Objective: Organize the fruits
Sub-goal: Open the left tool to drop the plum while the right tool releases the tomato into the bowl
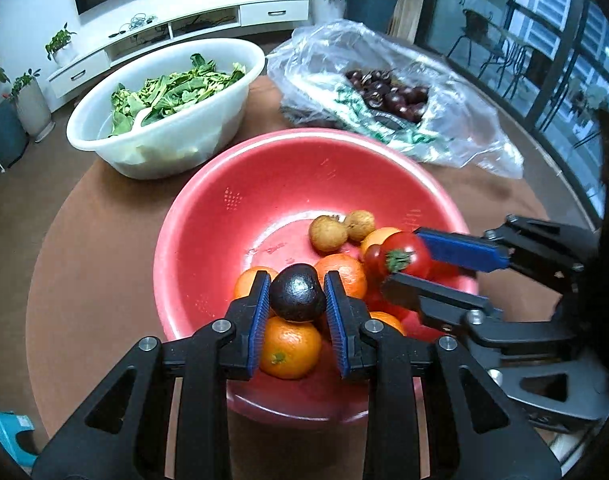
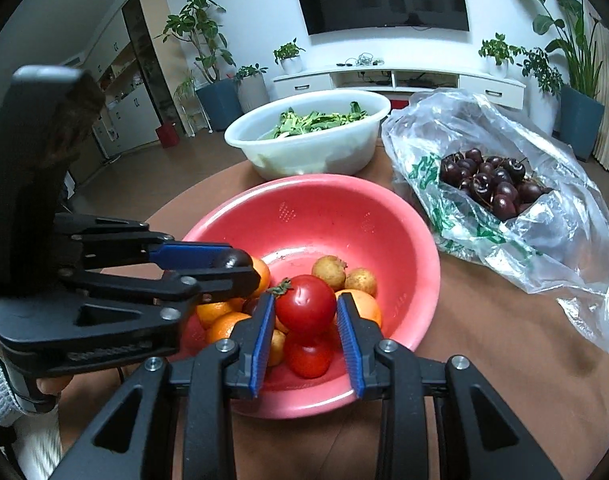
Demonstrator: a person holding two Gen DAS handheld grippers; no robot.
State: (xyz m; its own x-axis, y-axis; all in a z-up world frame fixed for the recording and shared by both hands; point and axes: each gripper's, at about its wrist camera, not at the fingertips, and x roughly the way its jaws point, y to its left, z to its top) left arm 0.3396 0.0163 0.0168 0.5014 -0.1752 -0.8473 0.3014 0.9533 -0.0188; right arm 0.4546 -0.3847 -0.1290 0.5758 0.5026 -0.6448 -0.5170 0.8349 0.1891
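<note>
A red bowl [image 1: 264,184] [image 2: 344,208] on the brown table holds oranges [image 1: 290,346], two small brown fruits [image 1: 327,234] [image 2: 329,272] and tomatoes. My left gripper [image 1: 297,298] is shut on a dark avocado [image 1: 297,298] just above the oranges; it shows at the left in the right wrist view [image 2: 234,266]. My right gripper [image 2: 306,310] is shut on a red tomato [image 2: 305,310] over the bowl, also seen in the left wrist view [image 1: 406,260]. Another tomato [image 2: 308,358] lies below it.
A white basin of green leaves [image 1: 164,92] [image 2: 308,136] stands behind the bowl. A clear plastic bag of dark cherries [image 1: 388,94] [image 2: 488,184] lies at the right back. The table edge curves at left and right.
</note>
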